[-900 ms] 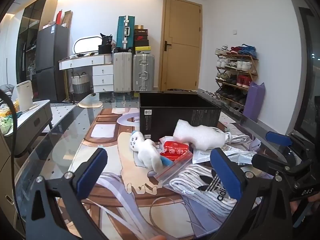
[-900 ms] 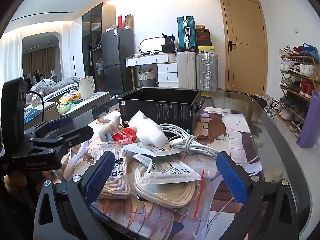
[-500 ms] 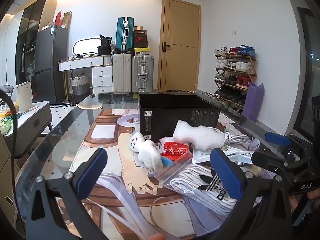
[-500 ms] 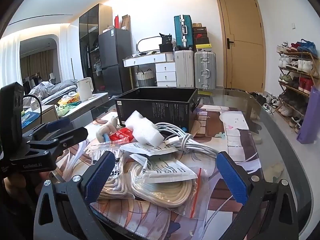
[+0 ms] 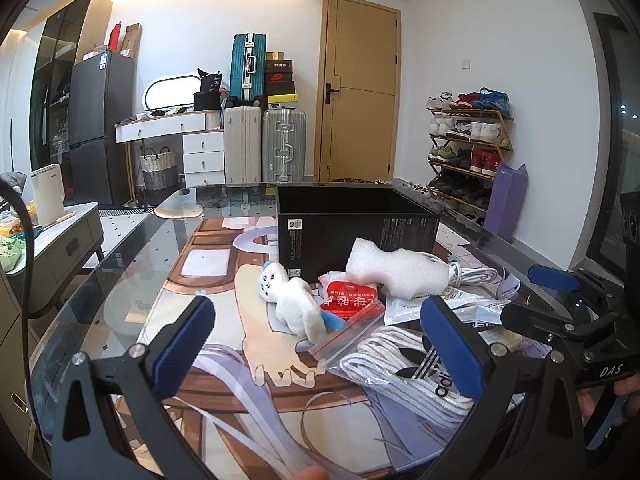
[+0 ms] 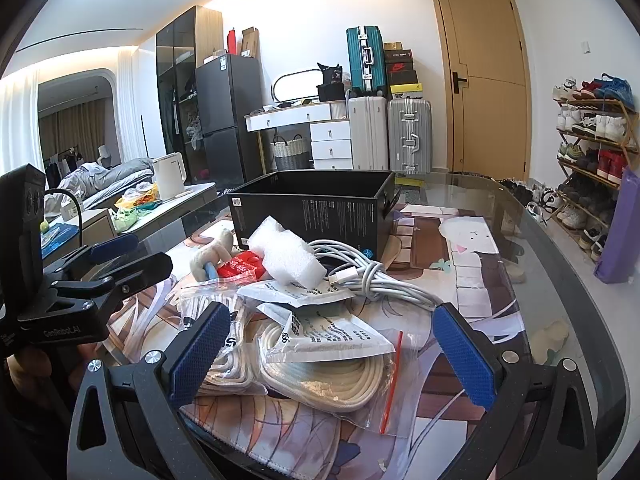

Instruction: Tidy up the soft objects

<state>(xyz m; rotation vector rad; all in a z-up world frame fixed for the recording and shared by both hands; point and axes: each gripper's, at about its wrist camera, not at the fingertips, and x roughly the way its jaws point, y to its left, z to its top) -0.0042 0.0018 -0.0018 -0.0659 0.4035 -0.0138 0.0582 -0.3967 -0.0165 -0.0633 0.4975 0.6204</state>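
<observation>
A pile of soft things lies on the glass table in front of an open black box [image 5: 352,224] [image 6: 316,210]. In it are a white plush toy [image 5: 294,304] [image 6: 214,254], a red packet [image 5: 350,300] [image 6: 242,266], a white foam piece [image 5: 394,268] [image 6: 286,254], a coiled white cable [image 6: 360,274], bagged white socks [image 5: 404,364] and a bagged white rope [image 6: 324,372] under paper sachets [image 6: 332,334]. My left gripper [image 5: 320,346] hovers open before the plush and the socks. My right gripper [image 6: 330,354] stands open over the bagged rope. Neither holds anything.
The table carries a printed mat [image 5: 260,364] and its glass rim [image 6: 568,280] curves along the right. Beyond it stand suitcases [image 5: 264,146], a white dresser [image 5: 188,148], a door [image 5: 358,92], a shoe rack [image 5: 466,152] and a low side table [image 5: 60,236] at the left.
Both grippers have drifted slightly with the view, staying wide open; the pile on the table has not moved.
</observation>
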